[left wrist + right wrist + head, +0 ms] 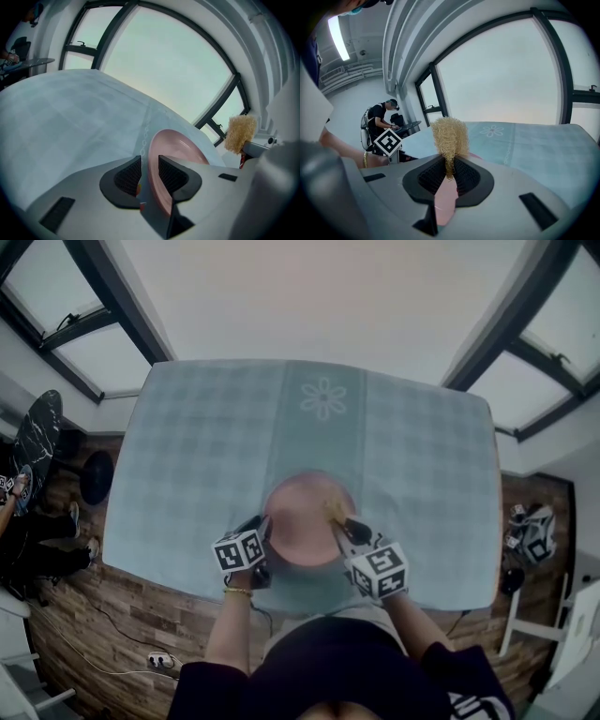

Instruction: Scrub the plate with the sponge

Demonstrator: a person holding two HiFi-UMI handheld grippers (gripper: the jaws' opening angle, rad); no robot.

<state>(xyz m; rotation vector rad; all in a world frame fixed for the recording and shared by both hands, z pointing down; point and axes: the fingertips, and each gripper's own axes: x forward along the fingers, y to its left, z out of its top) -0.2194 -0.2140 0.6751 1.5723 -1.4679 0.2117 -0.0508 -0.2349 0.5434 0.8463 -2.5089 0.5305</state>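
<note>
Head view shows the pink plate on the table near its front edge, between both tools. The left tool has its jaws spread wide; the plate's rim stands in the gap, not clamped. The right tool is pinched tight on the straw-coloured sponge, held over the plate's right side; contact can't be judged.

Dim, hazy daylight; fisheye-warped edges.
</note>
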